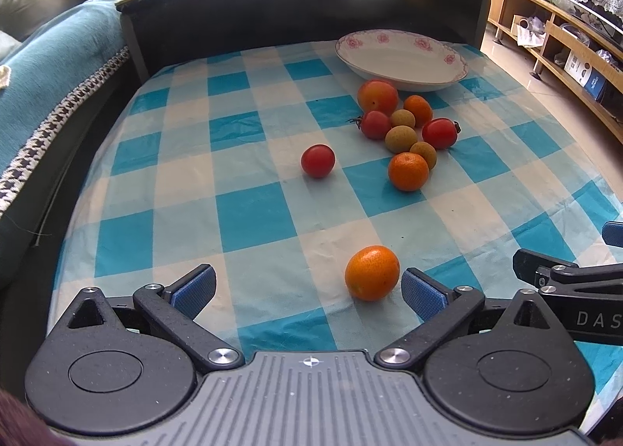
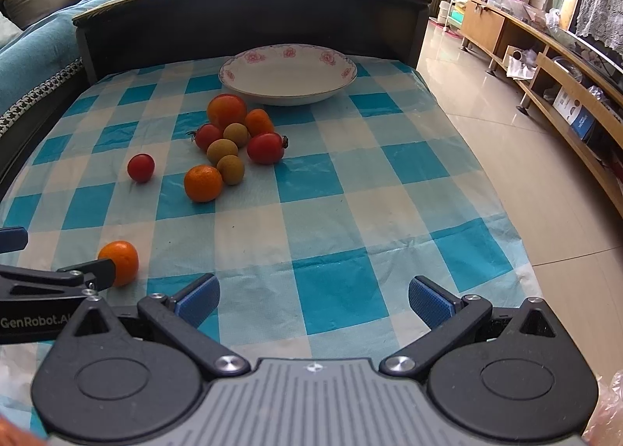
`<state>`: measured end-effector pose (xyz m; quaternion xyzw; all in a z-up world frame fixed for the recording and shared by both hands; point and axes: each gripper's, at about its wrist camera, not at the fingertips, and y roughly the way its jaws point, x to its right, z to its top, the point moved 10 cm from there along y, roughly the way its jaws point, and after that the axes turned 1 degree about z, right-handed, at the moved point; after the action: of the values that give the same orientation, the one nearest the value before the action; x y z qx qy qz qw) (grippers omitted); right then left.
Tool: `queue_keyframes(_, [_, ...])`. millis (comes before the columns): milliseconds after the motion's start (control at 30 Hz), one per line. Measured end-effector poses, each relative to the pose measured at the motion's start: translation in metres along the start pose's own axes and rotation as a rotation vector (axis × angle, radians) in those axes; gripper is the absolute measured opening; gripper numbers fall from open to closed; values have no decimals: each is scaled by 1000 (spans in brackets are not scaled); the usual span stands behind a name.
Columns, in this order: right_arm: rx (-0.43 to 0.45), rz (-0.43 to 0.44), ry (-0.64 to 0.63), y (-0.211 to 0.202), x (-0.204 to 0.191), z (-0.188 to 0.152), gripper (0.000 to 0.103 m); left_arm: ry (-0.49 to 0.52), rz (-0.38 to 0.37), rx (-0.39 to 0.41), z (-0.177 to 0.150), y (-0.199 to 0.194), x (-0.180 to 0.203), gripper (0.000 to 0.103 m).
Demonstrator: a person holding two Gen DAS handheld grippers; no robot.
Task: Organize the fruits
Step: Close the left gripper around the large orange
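Left wrist view: the left gripper [image 1: 307, 288] has its jaws spread wide, holding nothing.
Near orange [image 1: 372, 273]: it sits on the worktop [image 1: 253, 220] just beside the right blue pad, not quite in the middle of the gap.
Lone tomato [image 1: 317, 160]: it lies by itself, left of the pile.
Fruit pile [image 1: 405, 130]: oranges, red tomatoes and small tan fruits huddle together, just in front of the plate.
Plate [image 1: 401, 58]: white with pink flowers, at the far end, with no fruit in it.
Right gripper [image 2: 313, 300]: jaws spread wide over bare checked cloth, holding nothing.
Step now: I think it is the very start, lining up on the near orange.
Next move: slide a little to the right so the orange sits in the middle, squeeze softly, then carry it to the plate.
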<state>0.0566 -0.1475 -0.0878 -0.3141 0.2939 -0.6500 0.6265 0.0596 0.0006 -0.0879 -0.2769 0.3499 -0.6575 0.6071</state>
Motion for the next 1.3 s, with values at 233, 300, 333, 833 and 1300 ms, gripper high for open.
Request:
queue_keyframes(233, [-9,6,0,1,-1,-1,103,15,-11,0,-1,3,4,101])
queue_keyframes(300, [-11,9,1,1,-1,-1,103,24,-16,-1,-1,4,6,100])
queue_keyframes(333, [-12,11,3,1,-1,0,103,29,-20,-1,-2,5,7,100])
queue_keyframes(833, [-34,25,7,7,0,1,103,50,-108,-35,-4,21,23,67])
queue_keyframes(1300, [-39,68,5,8,-6,7,96,107,-143,-11,-1,22,33,52])
